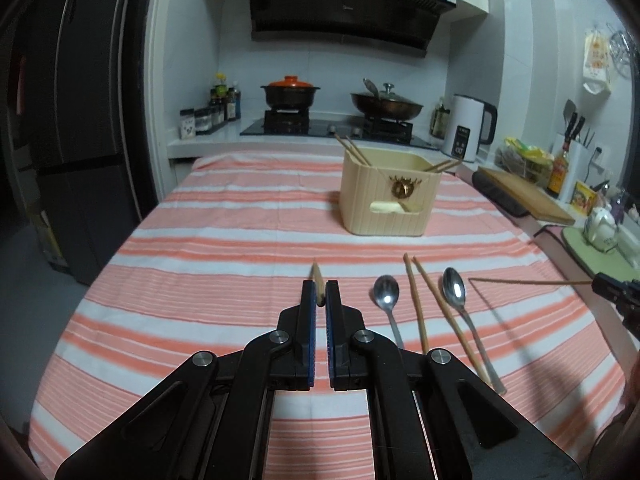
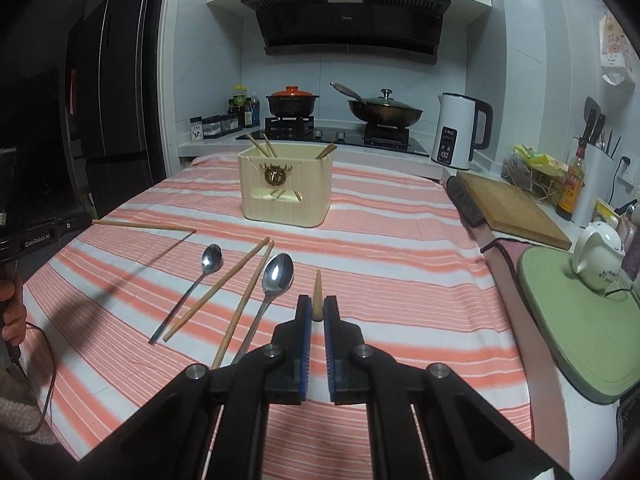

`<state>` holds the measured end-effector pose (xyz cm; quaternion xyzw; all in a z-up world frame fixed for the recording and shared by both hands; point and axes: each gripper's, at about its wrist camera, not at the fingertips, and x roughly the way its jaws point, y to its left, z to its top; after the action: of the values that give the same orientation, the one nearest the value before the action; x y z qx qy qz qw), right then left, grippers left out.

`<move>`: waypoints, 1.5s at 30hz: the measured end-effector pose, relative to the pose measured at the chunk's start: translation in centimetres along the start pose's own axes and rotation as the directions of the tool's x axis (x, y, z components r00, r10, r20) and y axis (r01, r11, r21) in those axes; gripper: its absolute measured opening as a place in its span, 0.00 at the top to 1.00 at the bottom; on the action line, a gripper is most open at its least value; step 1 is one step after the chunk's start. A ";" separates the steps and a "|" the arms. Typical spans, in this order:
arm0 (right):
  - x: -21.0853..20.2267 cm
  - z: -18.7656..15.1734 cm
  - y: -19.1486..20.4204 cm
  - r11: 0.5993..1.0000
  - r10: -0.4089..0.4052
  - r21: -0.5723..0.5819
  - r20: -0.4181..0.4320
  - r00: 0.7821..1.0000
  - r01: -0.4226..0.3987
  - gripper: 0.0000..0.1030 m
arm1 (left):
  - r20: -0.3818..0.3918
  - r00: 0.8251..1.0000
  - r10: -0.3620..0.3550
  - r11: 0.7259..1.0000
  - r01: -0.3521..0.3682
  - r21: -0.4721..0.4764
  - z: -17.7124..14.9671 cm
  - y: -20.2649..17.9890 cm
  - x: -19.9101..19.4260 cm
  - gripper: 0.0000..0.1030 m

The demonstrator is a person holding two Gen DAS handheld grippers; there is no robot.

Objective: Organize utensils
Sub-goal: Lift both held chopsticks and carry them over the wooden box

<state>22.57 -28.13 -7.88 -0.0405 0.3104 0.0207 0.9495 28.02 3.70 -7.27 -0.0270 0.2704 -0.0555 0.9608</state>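
A cream utensil box stands on the striped cloth with several chopsticks in it. My left gripper is shut on a wooden chopstick, also seen from the right wrist view, held above the cloth. My right gripper is shut on another chopstick, seen from the left wrist view. Two spoons and two loose chopsticks lie on the cloth between the grippers; in the right wrist view, the spoons and chopsticks.
Behind the table is a stove with a black pot and a wok. A white kettle, a cutting board, a green mat with a white teapot line the right side. A fridge stands left.
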 end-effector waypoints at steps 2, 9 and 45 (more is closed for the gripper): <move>-0.6 0.7 0.1 1.000 0.004 -0.005 0.022 1.000 -0.004 0.94 | 0.021 1.000 -0.007 1.000 0.007 -0.002 0.6 0.0 -0.9 0.98; -2.1 2.9 0.4 1.000 0.027 -0.002 0.083 0.996 -0.027 0.94 | 0.087 0.995 -0.050 0.999 0.051 -0.015 2.9 0.0 -3.4 0.98; -4.3 10.6 0.7 0.986 0.160 0.023 0.169 0.973 -0.166 0.94 | 0.161 0.969 -0.186 0.982 0.191 -0.016 8.1 -1.2 -6.0 0.98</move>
<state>25.33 -26.53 3.15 0.0043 0.2328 0.0960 0.9678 27.03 3.41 2.79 -0.0721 0.1901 -0.1397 0.9691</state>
